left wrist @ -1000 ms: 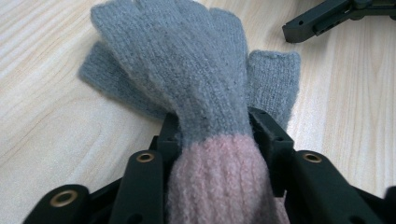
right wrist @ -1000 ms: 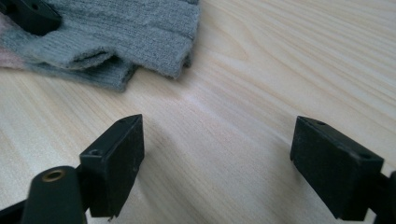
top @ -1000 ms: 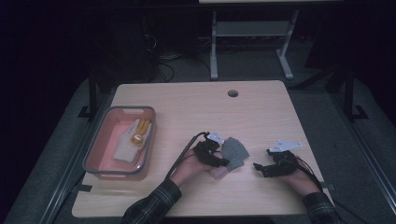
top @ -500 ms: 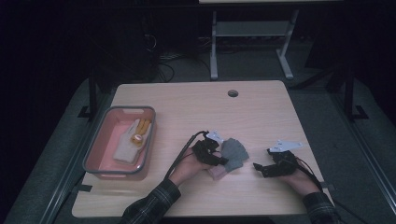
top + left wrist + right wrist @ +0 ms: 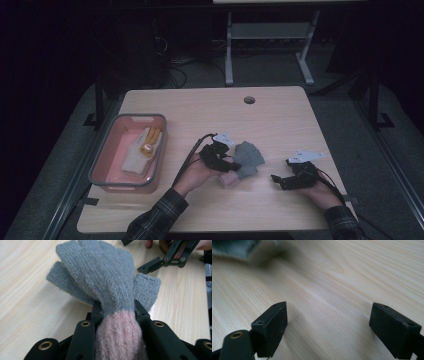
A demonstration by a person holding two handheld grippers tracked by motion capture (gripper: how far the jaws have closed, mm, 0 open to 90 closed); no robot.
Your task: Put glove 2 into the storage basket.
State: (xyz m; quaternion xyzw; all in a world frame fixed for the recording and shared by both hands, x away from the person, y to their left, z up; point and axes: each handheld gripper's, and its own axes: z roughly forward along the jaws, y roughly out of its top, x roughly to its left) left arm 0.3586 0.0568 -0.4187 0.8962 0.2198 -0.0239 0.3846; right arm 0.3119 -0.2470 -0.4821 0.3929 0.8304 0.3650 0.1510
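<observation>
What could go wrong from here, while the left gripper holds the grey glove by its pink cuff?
1. The left gripper clamps only the pink cuff of the grey glove. The soft knit may slip out if it is lifted quickly.
2. The loose glove fingers hang forward and may drag on the table.
3. On the way to the pink bin, the glove may catch on its rim.

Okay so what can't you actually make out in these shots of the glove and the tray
- Cuff end of the glove: left gripper view, cut off by the bottom edge between the jaws.
- Small orange thing in the tray: high view, too small and dim.
- Grey patch: right gripper view, blurred, cut by the top edge.
</observation>
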